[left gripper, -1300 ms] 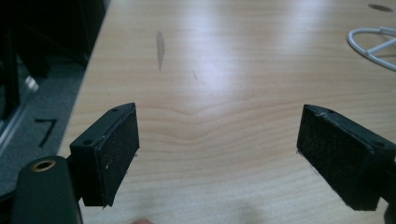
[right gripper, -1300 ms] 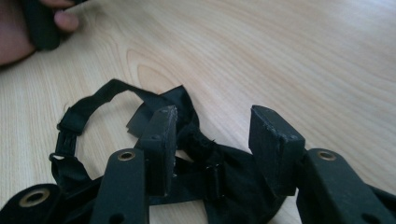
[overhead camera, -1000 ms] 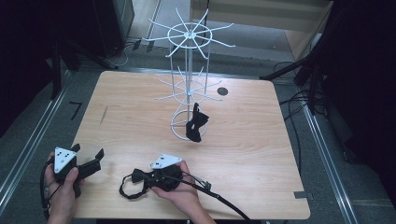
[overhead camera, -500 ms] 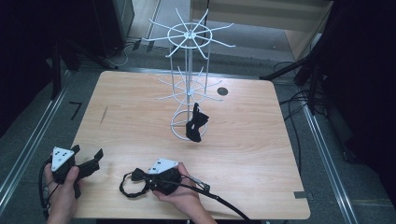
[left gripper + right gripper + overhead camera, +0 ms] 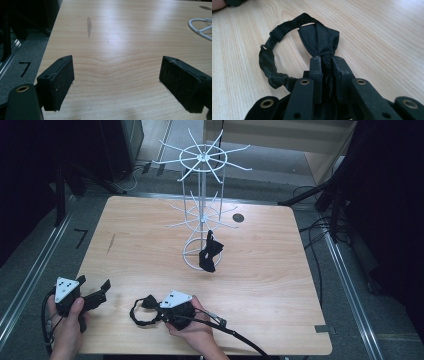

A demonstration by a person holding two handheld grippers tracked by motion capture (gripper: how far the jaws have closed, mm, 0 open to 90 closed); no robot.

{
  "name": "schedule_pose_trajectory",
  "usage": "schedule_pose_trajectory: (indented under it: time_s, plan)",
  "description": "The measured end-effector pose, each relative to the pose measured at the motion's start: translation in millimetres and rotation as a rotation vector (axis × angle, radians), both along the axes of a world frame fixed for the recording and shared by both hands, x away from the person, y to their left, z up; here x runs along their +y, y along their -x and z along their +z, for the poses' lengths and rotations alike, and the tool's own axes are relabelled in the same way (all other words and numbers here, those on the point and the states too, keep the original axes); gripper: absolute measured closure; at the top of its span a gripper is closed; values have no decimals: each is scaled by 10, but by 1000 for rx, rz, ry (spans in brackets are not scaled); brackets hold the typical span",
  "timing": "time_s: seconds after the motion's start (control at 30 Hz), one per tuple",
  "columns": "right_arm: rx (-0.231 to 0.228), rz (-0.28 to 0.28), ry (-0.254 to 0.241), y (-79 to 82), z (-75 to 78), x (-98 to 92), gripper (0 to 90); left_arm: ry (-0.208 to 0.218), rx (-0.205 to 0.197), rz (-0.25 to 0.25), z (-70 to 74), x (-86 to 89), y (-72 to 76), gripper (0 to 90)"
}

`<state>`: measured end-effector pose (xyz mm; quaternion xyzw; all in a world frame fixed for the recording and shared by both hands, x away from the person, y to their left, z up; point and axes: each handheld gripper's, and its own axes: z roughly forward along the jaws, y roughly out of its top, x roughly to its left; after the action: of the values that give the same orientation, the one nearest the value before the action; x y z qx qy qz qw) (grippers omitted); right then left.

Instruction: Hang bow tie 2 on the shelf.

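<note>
Bow tie [image 5: 319, 37] pinched between right gripper [image 5: 327, 61] jaws, just closed, strap looping left

My right gripper [image 5: 327, 61] has just closed its jaws on a black fabric bow tie [image 5: 318, 38], pinched at its knot. Its wing fans outward; its thin strap loops flat on the wooden table [image 5: 387, 37].

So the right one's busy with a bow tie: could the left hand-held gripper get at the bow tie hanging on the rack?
Probably yes. The left hand-held gripper is open and holds nothing, and bare table lies between it and the hanging bow tie, though that is a long reach.
</note>
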<state>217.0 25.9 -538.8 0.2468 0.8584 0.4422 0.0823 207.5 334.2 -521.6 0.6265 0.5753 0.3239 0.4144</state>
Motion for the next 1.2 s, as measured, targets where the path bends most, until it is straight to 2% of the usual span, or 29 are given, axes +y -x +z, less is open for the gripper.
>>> schedule_pose_trajectory:
  time_s: [0.23,0.6,0.67,0.8,1.2]
  plan:
    - [-26,-32,-24,-9,48,-69,796,0,-1,0,-1,0,-3,132]
    - [-78,-93,-77,-41,267,-252,795,-2,-1,-1,-1,-2,-2,132]
    - [-103,-117,-88,-41,320,-296,795,-1,-1,0,-2,-2,-3,132]
    - [-121,-143,-105,-47,385,-351,794,-1,-1,-1,-2,-1,-3,132]
    - [-159,-177,-141,-65,510,-460,793,-2,-1,-4,-1,-1,-2,134]
